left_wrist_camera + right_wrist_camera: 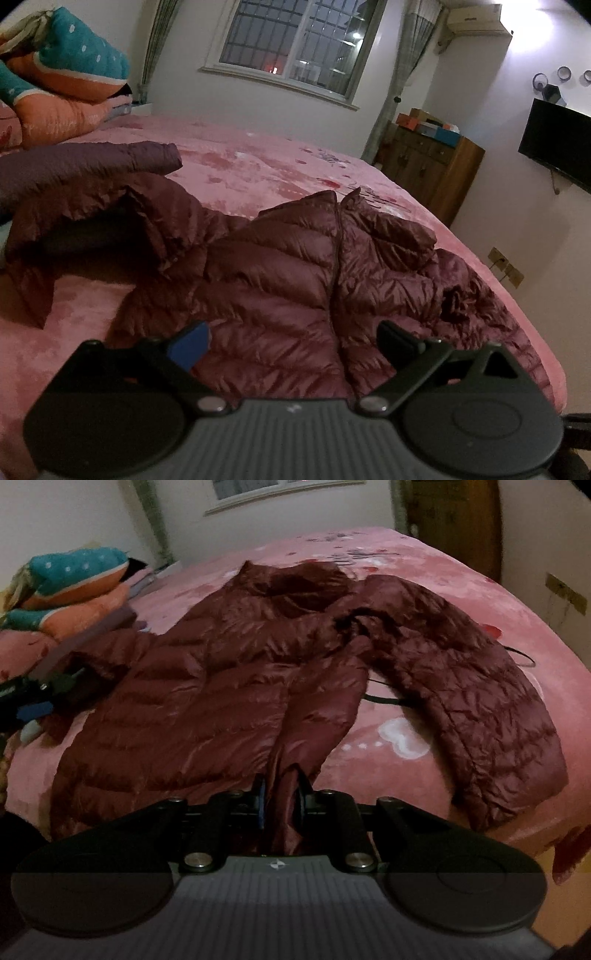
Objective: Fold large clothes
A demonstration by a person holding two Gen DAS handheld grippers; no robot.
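The right gripper [279, 794] has its jaws pressed together on a fold of the dark maroon quilted puffer jacket [229, 686], pinching the front panel's edge near the hem, so the cloth rises in a ridge from the bed into the fingers. The left gripper [291, 339] hangs with its jaws spread wide and nothing between them, just above the jacket's lower front.

The jacket lies face up across the pink plush bedspread [258, 166], collar toward the window [295, 40], one sleeve flung out toward the bed's right edge and the other bent up toward the stack of orange and teal quilts [62, 74].

The step in hand looks like the first fold: drawing the open front panel across the body. In the dim, blurred right view I cannot be sure whether one layer or two is caught. Next, the right hand should carry the panel over and lay it flat, while the left pins the body.
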